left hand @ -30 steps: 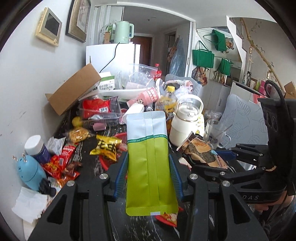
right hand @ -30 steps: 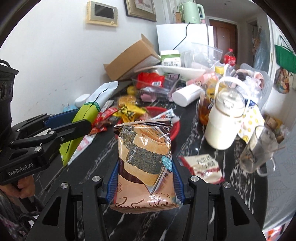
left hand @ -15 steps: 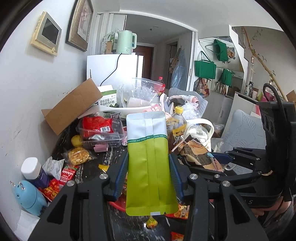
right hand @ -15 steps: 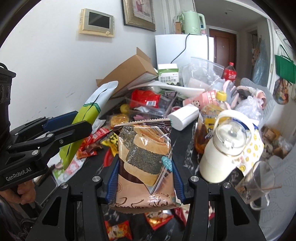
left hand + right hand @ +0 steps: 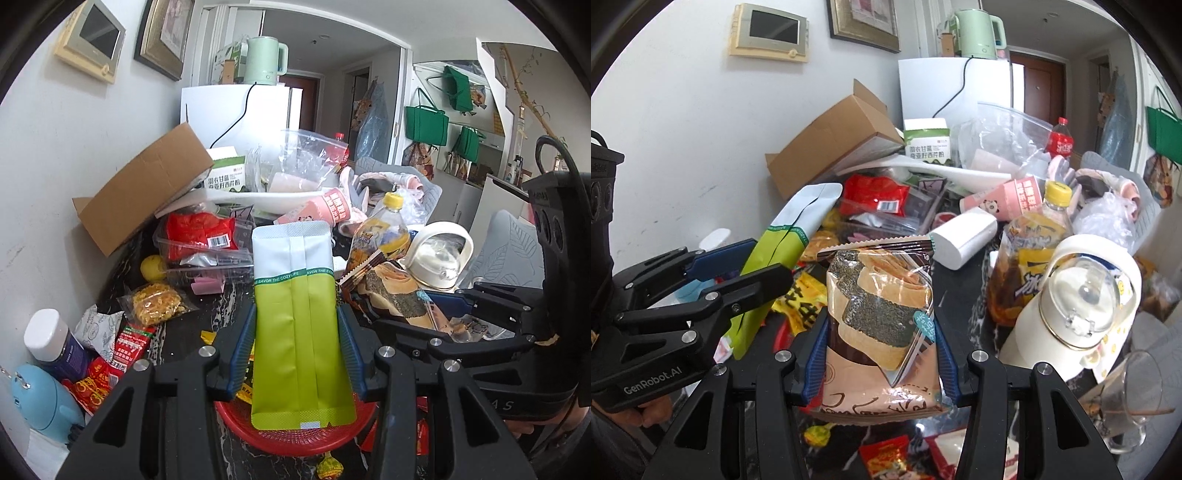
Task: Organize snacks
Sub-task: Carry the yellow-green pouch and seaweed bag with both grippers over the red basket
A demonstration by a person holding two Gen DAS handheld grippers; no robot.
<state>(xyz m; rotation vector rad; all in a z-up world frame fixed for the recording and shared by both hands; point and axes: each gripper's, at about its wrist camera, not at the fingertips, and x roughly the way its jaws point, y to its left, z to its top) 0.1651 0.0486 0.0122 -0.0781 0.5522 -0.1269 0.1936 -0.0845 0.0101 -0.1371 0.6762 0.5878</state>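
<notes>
— What do we have in our left claw (image 5: 295,350)?

— We're clamping a green-and-white pouch (image 5: 295,314), upright, with the blue pads pressing on both its long edges. Its lower end hangs over the red basket (image 5: 295,439), which sits on the dark marbled table (image 5: 218,314).

— And our right claw (image 5: 881,354)?

— It's closed on a seaweed cracker packet (image 5: 881,321), also upright, with its crimped top edge pointing at the clutter ahead. From that camera we see our left claw and its pouch off to the left side, near but not touching.

— What lies around us?

— A cream kettle jug (image 5: 1082,306) and a bottle with a yellow cap (image 5: 1030,251) stand to the right. A cardboard box (image 5: 144,192) leans by the wall, and a clear tray holding a red bag (image 5: 201,230) is beside it. Small red and yellow snack packets (image 5: 125,354) are scattered along the table's left edge, beside a white-capped jar (image 5: 51,343).
</notes>
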